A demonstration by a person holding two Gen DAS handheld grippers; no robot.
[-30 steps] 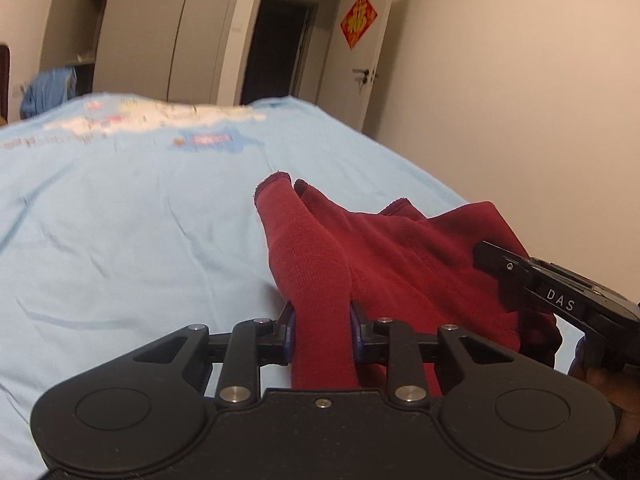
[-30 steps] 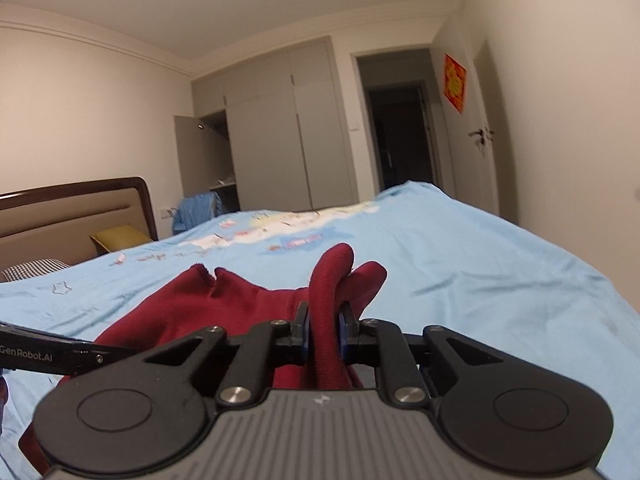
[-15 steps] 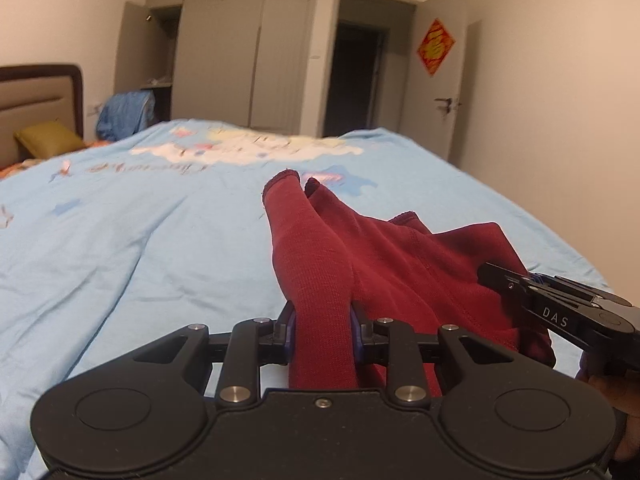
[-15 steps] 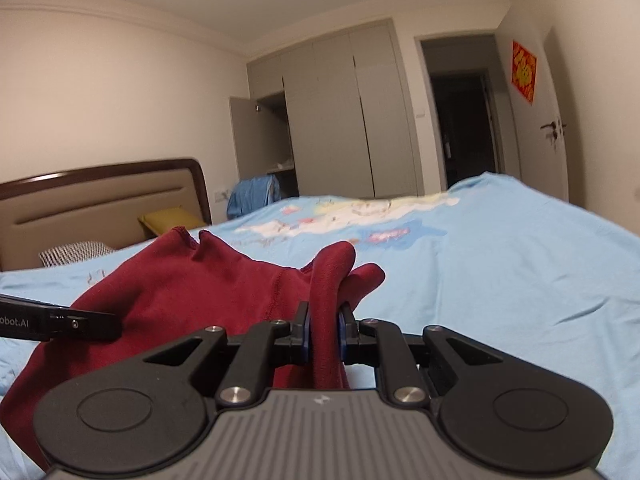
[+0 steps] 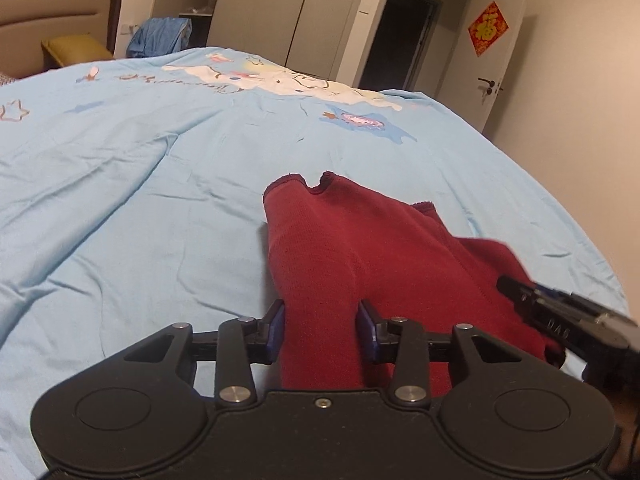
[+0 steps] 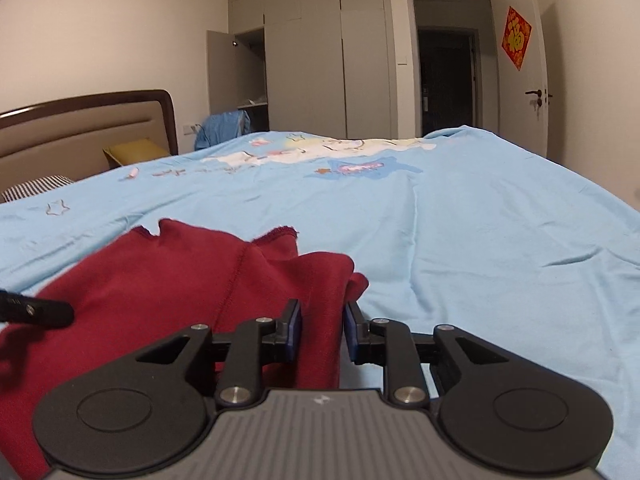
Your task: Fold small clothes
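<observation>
Over bed (image 5: 120, 200), both hand-held grippers low, level, clamping red garment (image 5: 360, 248)

One red garment (image 5: 360, 248), two tools (image 5: 322, 320)

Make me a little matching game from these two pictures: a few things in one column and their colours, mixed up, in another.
Things:
1. garment between the left claw fingers
2. bedsheet
3. pillow by the headboard
4. wardrobe doors

Colours:
a. light blue
b. grey
c. dark red
d. mustard yellow

Pairs: 1-c, 2-a, 3-d, 4-b
</observation>
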